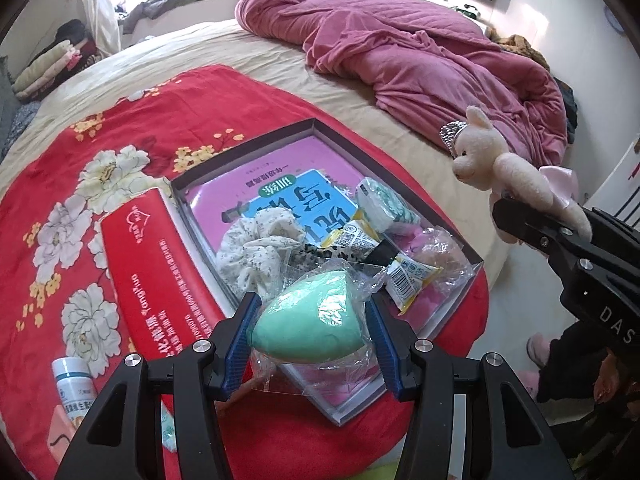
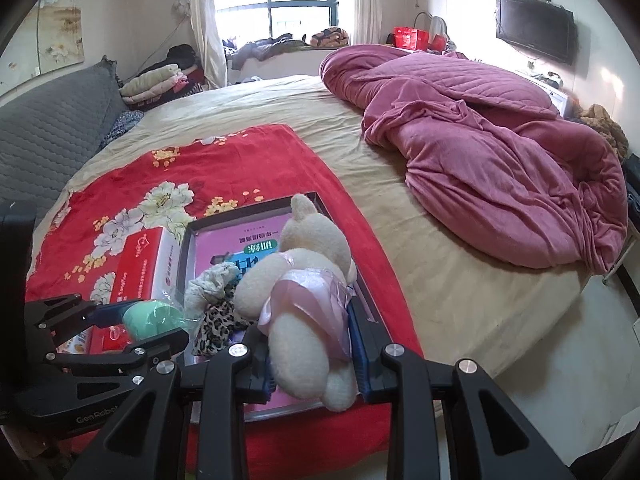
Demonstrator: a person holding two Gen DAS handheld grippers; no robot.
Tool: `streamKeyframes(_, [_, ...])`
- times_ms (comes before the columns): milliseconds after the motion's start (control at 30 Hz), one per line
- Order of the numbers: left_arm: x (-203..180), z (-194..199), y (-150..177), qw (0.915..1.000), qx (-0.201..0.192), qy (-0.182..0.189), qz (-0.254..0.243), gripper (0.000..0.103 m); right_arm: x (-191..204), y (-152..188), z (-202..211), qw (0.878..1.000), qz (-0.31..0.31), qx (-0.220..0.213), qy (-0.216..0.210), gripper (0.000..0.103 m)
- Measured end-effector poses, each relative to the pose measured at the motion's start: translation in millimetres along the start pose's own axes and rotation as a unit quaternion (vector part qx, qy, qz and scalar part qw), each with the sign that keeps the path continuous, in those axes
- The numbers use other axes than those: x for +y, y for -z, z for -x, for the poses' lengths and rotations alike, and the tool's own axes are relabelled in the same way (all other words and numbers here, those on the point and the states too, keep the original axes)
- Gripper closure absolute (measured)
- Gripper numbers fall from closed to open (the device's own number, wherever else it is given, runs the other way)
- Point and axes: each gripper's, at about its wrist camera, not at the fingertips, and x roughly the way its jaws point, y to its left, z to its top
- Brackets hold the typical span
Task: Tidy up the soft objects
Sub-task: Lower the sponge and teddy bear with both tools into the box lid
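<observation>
Right now the left gripper [image 1: 312, 320] has its jaws partly spread and pressed on either side of a mint-green egg-shaped sponge [image 1: 306, 314] in a clear wrapper, held above the near end of a shallow grey box [image 1: 280, 136]. The right gripper [image 2: 310, 344] has its jaws drawn close together, clamped on the lower body of a cream plush toy [image 2: 304, 276] in a pink satin skirt, its head pointing away over the same box. Inside the box lie a pink book [image 1: 304, 164], a crumpled floral cloth [image 1: 260, 248] and small packets [image 1: 412, 276]. Just beside the box's left wall sits a red tissue box [image 1: 156, 264]. All this rests on a red flowered blanket [image 1: 120, 128] at the bed's near edge.
</observation>
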Motion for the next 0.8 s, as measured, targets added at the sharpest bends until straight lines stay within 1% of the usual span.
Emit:
streamKeyframes(400, [-2,-29,0,0.9998,0.021,-0.005,-0.005,0.047,-9,14,-34,0.999,-0.013,0.029,0.016,0.073])
streamKeyframes(567, [-1,-36,0,0.9996,0.026,-0.007,-0.007,0.047,-12,16,-48,0.998,-0.014,0.039,0.039,0.073])
streamKeyframes(700, [-1,-43,1,0.9995,0.031,-0.006,-0.008,0.047,-14,18,-63,0.997,-0.022,0.055,0.045,0.073])
streamKeyframes(800, [1,-46,3,0.9994,0.034,-0.005,-0.008,0.047,-8,22,-75,0.996,-0.004,0.066,0.059,0.073])
